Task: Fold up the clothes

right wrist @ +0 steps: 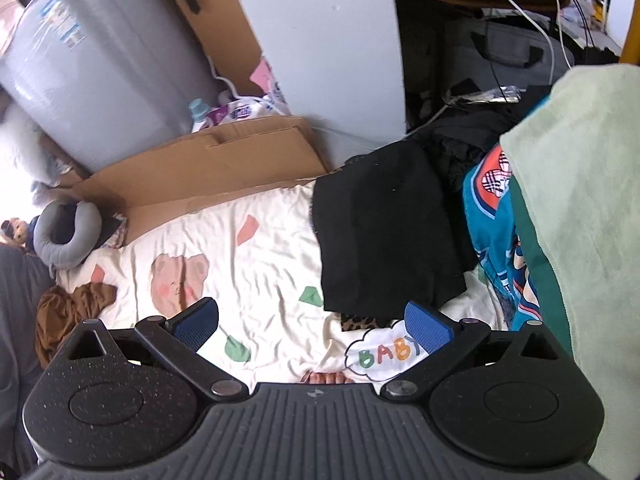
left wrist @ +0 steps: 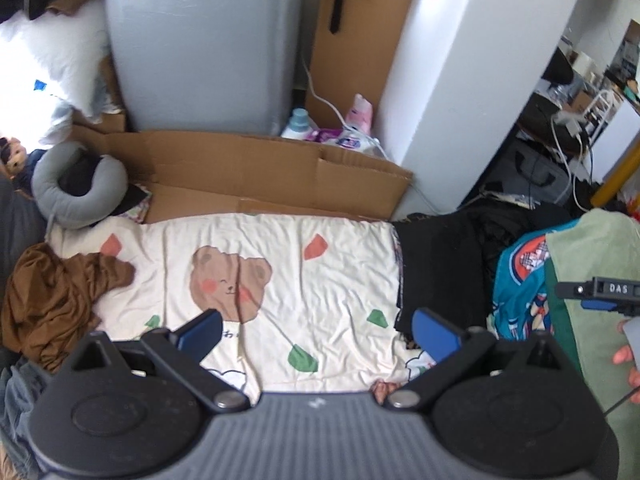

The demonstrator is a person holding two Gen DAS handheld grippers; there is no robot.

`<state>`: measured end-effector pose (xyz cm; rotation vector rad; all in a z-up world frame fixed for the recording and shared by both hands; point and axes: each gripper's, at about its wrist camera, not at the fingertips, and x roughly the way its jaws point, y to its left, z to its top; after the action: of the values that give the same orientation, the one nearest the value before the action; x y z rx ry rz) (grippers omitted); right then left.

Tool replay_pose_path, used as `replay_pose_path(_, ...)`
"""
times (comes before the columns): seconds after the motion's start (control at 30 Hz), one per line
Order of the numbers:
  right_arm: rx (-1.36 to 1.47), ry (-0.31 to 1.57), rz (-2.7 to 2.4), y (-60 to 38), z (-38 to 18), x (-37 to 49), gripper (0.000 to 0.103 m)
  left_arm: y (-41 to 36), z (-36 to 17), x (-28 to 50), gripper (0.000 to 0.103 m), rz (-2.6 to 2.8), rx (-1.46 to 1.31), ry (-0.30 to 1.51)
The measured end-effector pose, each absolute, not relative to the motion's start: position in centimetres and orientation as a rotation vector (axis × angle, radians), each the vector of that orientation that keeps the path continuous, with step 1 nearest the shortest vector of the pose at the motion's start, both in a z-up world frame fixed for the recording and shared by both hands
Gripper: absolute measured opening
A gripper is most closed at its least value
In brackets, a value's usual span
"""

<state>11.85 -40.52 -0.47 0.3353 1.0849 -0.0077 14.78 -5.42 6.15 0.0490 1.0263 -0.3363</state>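
Observation:
A cream bear-print sheet covers the bed. On its left edge lies a crumpled brown garment. A folded black garment rests on the sheet's right side, over a leopard-print piece. Further right lie a teal cartoon-print cloth and a pale green cloth. My left gripper hovers open above the sheet, holding nothing. My right gripper is open too, just short of the black garment. The right gripper's body shows at the left wrist view's right edge, with a hand's fingers.
Flattened cardboard lines the bed's far side, before a grey appliance and a white pillar. A grey neck pillow sits at far left. Bottles and packets, cables and a dark bag crowd the back right. Toes show below.

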Motion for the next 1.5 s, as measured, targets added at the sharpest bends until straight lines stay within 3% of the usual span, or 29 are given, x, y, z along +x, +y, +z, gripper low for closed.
replay_pose_path(0.63,0.267,1.098,0.116,-33.6,0.7,8.4,0.102,2.2,7.0,9.5,0.102,-0.185,0.032,0.964)
replay_pose_path(0.83,0.235,1.110,0.140,-31.3,-0.3,7.7,0.102,1.8,5.3,8.4,0.102,-0.170,0.133,0.986)
replay_pose_path(1.5,0.104,1.108,0.238,-24.4,-0.6,5.1,0.102,2.0,1.5,5.4,0.103,-0.105,-0.009,0.979)
